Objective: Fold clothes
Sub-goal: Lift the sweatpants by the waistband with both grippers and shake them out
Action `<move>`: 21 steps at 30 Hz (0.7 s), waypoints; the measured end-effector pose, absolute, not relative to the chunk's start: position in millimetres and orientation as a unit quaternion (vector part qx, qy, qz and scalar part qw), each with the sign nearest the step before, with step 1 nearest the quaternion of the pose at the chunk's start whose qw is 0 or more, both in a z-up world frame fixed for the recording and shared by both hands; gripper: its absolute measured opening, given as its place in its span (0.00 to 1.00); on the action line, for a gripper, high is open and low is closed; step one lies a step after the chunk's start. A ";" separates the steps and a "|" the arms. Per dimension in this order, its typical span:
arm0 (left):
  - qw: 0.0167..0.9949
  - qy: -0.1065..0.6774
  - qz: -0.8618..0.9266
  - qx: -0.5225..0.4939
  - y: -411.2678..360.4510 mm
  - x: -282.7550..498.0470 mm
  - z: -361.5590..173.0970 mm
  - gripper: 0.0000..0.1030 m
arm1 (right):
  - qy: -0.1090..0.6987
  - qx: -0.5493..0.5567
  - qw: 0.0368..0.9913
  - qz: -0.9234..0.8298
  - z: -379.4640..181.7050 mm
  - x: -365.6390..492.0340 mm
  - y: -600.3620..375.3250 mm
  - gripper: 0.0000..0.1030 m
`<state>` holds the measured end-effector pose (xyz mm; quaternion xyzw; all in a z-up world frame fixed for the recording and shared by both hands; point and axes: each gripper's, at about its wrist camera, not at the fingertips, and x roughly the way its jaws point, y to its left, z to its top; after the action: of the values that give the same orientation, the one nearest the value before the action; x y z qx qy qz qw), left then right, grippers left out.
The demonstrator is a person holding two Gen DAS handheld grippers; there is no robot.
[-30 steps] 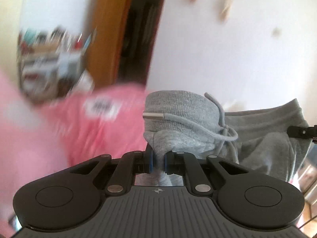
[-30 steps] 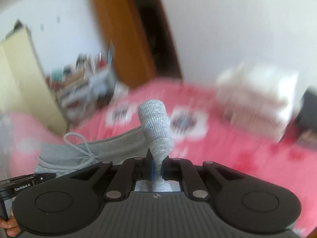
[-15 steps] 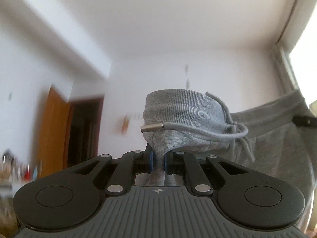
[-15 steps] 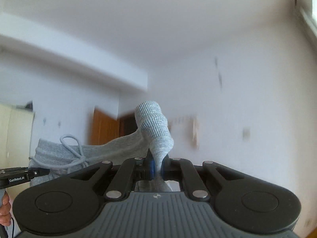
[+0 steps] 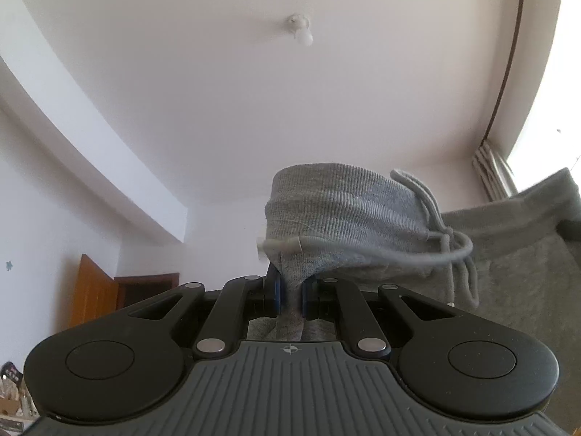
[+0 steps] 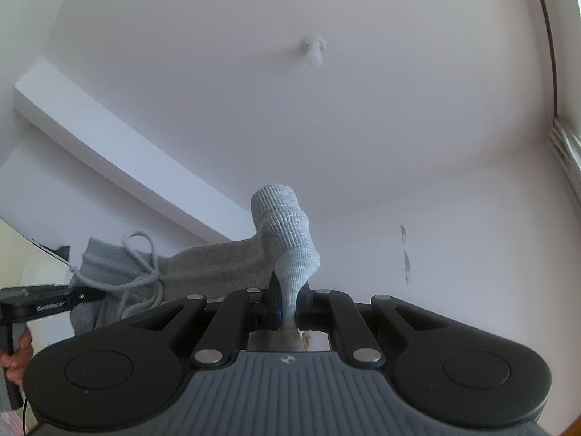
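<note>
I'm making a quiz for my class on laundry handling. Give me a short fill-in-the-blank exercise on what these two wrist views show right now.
1. Both grippers are shut on the ribbed waistband of a pair of ____ sweatpants.
2. A tied ____ hangs from the waistband.
3. Both cameras look up at a white ____ with a bulb.
4. The left gripper and right gripper each pinch a different ____ of the waistband.

Missing words: grey; drawstring; ceiling; end

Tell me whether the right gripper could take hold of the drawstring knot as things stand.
Probably not: the right gripper is shut on the grey sweatpants, and the drawstring knot hangs off to the side, nearer the left gripper.
</note>
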<state>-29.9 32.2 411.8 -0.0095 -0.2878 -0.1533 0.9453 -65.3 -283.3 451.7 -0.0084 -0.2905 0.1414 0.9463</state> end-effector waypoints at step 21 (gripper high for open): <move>0.972 0.171 -0.156 0.030 -73.5 293.8 83.6 0.08 | 0.069 0.152 0.985 0.041 157.0 201.3 -333.4 0.07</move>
<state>293.8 -73.5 83.6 0.0304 0.1713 -0.1559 0.9723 201.3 -333.4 157.0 0.1523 0.0689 0.0406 0.9851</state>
